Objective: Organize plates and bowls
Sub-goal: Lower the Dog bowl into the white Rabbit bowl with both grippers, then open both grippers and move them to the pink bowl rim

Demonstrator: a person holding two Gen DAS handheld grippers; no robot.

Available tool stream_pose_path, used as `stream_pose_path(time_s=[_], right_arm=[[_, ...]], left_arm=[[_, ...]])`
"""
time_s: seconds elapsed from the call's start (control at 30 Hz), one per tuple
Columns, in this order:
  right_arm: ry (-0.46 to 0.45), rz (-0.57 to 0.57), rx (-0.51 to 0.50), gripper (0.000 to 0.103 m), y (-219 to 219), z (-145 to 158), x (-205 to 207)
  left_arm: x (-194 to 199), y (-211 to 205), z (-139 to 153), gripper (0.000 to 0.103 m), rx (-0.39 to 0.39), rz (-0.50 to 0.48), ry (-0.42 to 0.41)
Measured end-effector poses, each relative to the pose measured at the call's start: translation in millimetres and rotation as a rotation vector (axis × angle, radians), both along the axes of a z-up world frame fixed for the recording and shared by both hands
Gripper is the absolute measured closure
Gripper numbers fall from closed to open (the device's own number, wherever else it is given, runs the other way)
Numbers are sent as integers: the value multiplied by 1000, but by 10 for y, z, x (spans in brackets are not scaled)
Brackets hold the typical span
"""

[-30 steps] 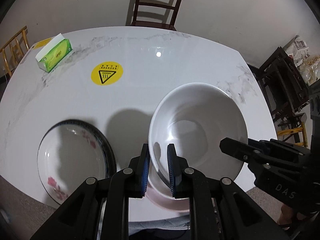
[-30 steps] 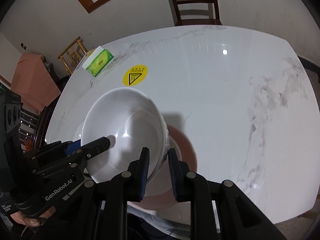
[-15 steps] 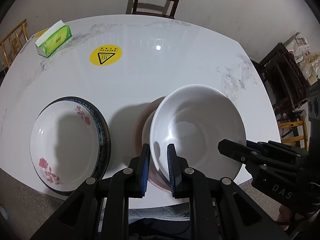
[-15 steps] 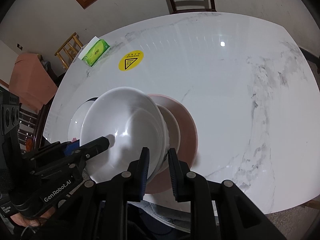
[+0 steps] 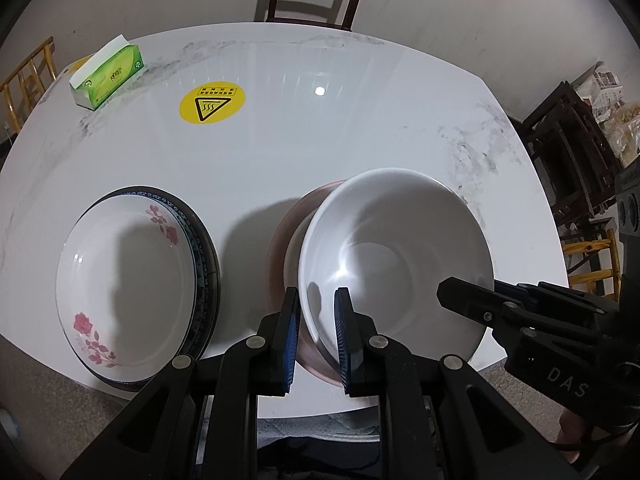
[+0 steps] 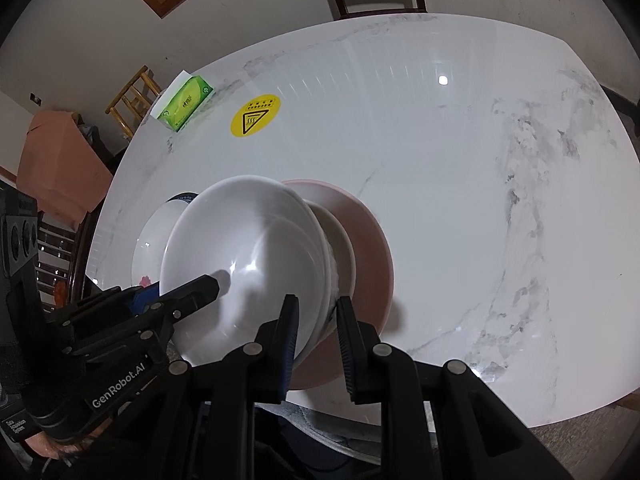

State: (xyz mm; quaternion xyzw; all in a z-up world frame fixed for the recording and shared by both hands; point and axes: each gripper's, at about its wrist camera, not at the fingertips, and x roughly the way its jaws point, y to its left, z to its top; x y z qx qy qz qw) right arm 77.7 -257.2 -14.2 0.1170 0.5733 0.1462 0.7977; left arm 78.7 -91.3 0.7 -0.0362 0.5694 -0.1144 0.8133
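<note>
Two hand-held grippers clamped on one white bowl (image 5: 394, 256): left hand-held gripper (image 5: 317, 334) pinching its rim at lower centre of the left view, right hand-held gripper (image 6: 318, 340) pinching the opposite rim at lower centre of the right view. Bowl poised over a smaller white bowl (image 6: 342, 244) nested on a pink plate (image 6: 374, 248), near the bottom edge of the bench (image 5: 360, 128). Floral plate (image 5: 124, 280) on a dark-rimmed one at lower left, just beside the pink stack.

Best lowered level, both rims kept even, centred over the inner bowl, then released together only once seated; probably little travel left.

Hard to tell whether bowl already touches the one beneath: contact hidden under its own wall. Pink plate's near edge cut off behind the fingers.
</note>
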Motion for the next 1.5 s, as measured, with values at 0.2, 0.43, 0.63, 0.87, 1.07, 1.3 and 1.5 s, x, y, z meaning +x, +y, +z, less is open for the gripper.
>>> stream_pose_path(time_s=[0.2, 0.43, 0.63, 0.87, 1.07, 1.3, 1.5], right_arm=[[15, -5, 5, 83, 5, -56, 19], [11, -5, -2, 83, 15, -77, 29], [12, -8, -8, 83, 24, -123, 32], [-32, -25, -45, 80, 62, -132, 24], [-54, -39, -44, 80, 45, -139, 6], [-118, -68, -70, 76, 83, -129, -100], [-215, -107, -111, 68, 118, -40, -222]], left_arm=[[23, -14, -65, 89, 12, 1, 7], [33, -33, -99, 89, 25, 0, 5], [59, -26, -152, 89, 27, 3, 14], [77, -35, -168, 90, 35, -4, 5], [64, -41, -172, 90, 40, -6, -9], [10, -54, -176, 81, 33, -17, -47], [-59, -54, -142, 65, 19, -20, -116]])
